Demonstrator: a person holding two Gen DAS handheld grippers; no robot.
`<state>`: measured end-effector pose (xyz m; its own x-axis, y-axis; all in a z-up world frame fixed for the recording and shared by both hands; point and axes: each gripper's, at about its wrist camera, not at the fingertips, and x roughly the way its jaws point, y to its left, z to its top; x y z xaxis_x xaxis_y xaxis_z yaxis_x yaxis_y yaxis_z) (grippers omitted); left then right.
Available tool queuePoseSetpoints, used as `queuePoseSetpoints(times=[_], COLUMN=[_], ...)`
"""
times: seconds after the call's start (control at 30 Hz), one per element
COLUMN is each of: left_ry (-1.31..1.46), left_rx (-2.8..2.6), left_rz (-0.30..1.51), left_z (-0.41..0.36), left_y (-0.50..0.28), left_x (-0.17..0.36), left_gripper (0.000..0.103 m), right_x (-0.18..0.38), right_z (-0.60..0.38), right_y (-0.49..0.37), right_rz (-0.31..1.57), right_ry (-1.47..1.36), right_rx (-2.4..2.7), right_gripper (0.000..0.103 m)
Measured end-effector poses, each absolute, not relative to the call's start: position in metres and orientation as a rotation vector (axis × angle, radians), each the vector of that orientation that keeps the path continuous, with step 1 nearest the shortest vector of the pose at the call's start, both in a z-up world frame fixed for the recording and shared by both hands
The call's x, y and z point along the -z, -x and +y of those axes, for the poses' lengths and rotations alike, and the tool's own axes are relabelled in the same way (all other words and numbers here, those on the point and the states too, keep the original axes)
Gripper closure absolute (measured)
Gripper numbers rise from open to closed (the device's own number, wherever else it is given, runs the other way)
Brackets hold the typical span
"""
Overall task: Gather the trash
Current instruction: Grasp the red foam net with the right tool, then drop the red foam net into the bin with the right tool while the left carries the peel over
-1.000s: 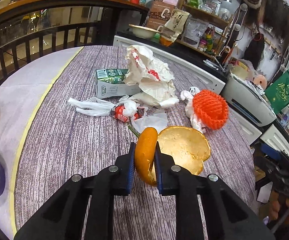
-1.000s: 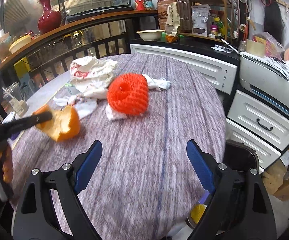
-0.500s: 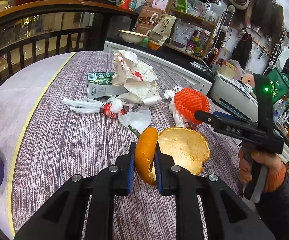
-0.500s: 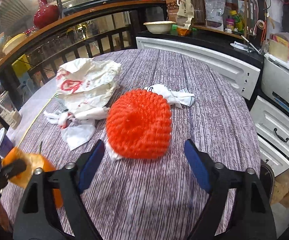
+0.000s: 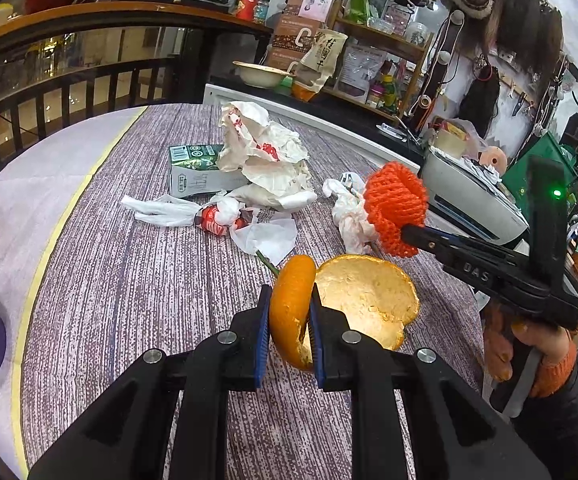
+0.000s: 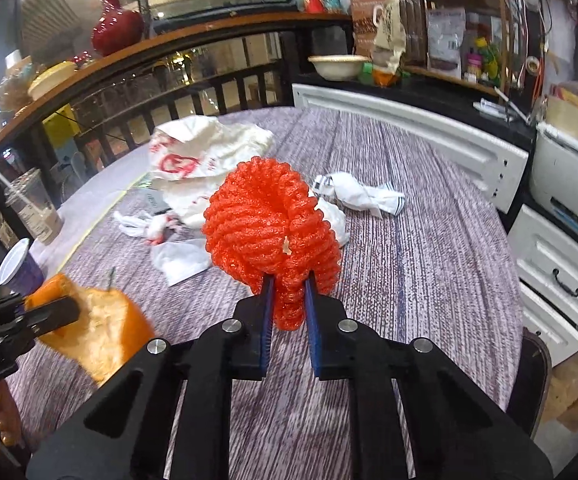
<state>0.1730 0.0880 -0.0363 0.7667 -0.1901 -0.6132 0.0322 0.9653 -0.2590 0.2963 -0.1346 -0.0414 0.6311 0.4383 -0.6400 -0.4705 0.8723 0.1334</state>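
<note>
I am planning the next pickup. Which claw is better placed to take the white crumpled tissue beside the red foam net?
Neither is free: the left claw grips the orange peel, the right claw the red foam net. Once emptied, probably right; the tissue lies nearer it.

Carton (image 5: 193, 168) behind wrappers (image 5: 267, 164), on table (image 5: 129, 288)

The right claw (image 5: 409, 236) carries the raised letters "DAS" on its black arm
</note>
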Motion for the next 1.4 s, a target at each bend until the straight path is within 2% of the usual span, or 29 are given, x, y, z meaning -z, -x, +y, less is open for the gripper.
queuePoseSetpoints(times=[0.37,0.8,1.17,1.4], left_ry=[0.219,0.168,0.177,0.145], left_rx=[0.153,0.250,0.362,0.413], left_rz=[0.668,0.664,0.693,0.706], left_z=[0.065,-0.001,-0.073,-0.114], left_y=[-0.165,-0.168,-0.174,-0.178], left_x=[0.029,0.022,0.028,0.032], left_gripper=[0.086,0.085,0.085,0.085], right_x=[0.022,0.028,0.064,0.129], right_z=[-0.176,-0.262,-0.349,-0.399], right_y=[-0.255,-0.210,-0.198,-0.221], right_rz=[0.664,0.629,0.667,0.806], right_ry=[0.001,-0.097,-0.183,-0.227], right_rx=[-0.521,-0.387,-0.166,-0.018], right_gripper=[0.088,0.088,0.088,0.088])
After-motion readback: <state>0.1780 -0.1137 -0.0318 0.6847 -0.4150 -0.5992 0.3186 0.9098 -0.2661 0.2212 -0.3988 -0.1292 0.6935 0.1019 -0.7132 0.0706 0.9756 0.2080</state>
